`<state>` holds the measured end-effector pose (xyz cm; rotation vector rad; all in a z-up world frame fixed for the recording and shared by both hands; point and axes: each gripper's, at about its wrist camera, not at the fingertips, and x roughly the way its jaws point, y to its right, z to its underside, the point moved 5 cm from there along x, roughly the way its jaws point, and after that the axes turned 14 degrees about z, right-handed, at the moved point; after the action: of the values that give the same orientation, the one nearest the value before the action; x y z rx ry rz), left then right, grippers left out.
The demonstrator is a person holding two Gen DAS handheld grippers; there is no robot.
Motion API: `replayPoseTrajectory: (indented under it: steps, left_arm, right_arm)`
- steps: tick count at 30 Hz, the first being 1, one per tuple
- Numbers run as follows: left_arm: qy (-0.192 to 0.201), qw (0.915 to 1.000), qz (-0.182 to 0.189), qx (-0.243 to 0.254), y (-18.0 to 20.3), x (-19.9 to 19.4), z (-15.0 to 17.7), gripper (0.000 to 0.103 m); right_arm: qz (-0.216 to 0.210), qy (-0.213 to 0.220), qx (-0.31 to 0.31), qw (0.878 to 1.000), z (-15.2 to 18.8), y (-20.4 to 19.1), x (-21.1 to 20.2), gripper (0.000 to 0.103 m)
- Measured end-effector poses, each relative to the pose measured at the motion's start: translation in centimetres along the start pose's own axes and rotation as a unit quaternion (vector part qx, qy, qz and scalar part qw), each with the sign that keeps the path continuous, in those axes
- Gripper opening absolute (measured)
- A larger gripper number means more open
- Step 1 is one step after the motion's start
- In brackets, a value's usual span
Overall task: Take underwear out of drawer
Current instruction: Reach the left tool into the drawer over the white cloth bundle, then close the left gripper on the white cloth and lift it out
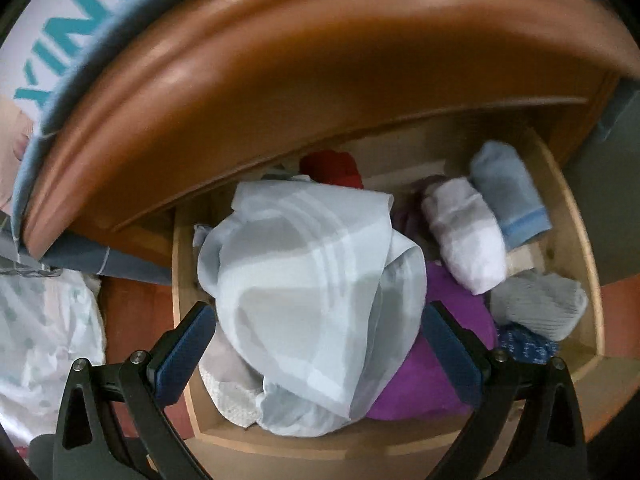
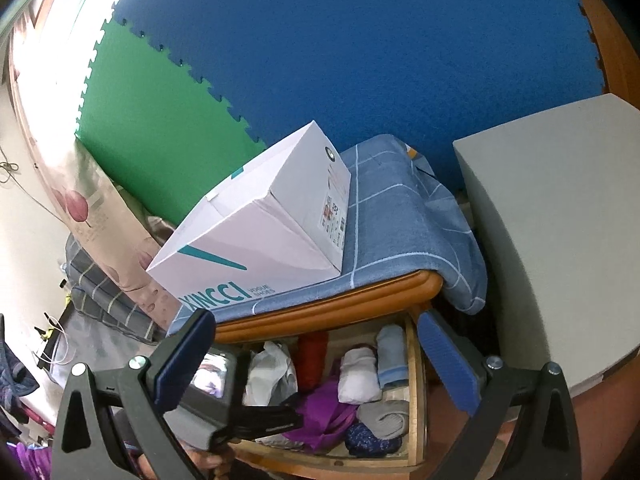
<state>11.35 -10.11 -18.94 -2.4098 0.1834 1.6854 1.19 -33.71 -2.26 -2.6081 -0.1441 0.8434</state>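
The wooden drawer stands open and full of clothes. In the left wrist view a pale white-blue piece of underwear lies bunched on top, over a purple garment. My left gripper hangs just above the drawer, open, one finger on either side of the pale piece without pinching it. The right wrist view shows the same drawer from further back, with the pale piece at its left and the left gripper's body over the front left corner. My right gripper is open and holds nothing.
Rolled socks fill the drawer's right side: white, light blue, grey. A red item lies at the back. The nightstand's top edge overhangs the drawer. A white shoe box sits on a blue checked cloth. A grey cabinet stands right.
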Motion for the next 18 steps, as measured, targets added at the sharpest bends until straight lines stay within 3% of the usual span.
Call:
replayPoseTrajectory:
  steps: [5,8,9,11,14,15,18]
  left_arm:
    - [-0.005,0.9997,-0.026,0.001,-0.7,1.6,-0.1,0.103]
    - [-0.018,0.9997,-0.015,-0.002,-1.7,2.6,0.1,0.103]
    - [-0.019,0.9998,-0.011,-0.003,-1.9,2.8,0.2,0.096]
    - [-0.008,0.9998,0.006,-0.015,-2.5,2.8,0.6,0.069]
    - [0.019,0.9969,0.048,-0.059,-4.0,2.2,1.1,0.02]
    - [0.021,0.9963,0.047,-0.068,-4.4,2.1,1.3,0.014]
    - [0.047,0.9936,0.056,-0.086,-5.3,1.1,1.9,0.012]
  right_arm:
    - [-0.012,-0.008,0.013,1.0,0.0,0.5,-0.1,0.103]
    - [-0.017,-0.011,0.022,1.0,-0.1,0.7,0.0,0.103]
    - [-0.018,-0.012,0.024,0.999,-0.1,0.8,0.0,0.103]
    - [-0.019,-0.012,0.025,0.999,-0.1,0.7,0.0,0.103]
    - [-0.016,-0.012,0.02,1.0,0.0,0.5,0.0,0.103]
    - [-0.014,-0.011,0.018,1.0,0.0,0.5,0.0,0.103]
    - [-0.009,-0.013,0.014,1.0,0.1,0.5,0.2,0.103]
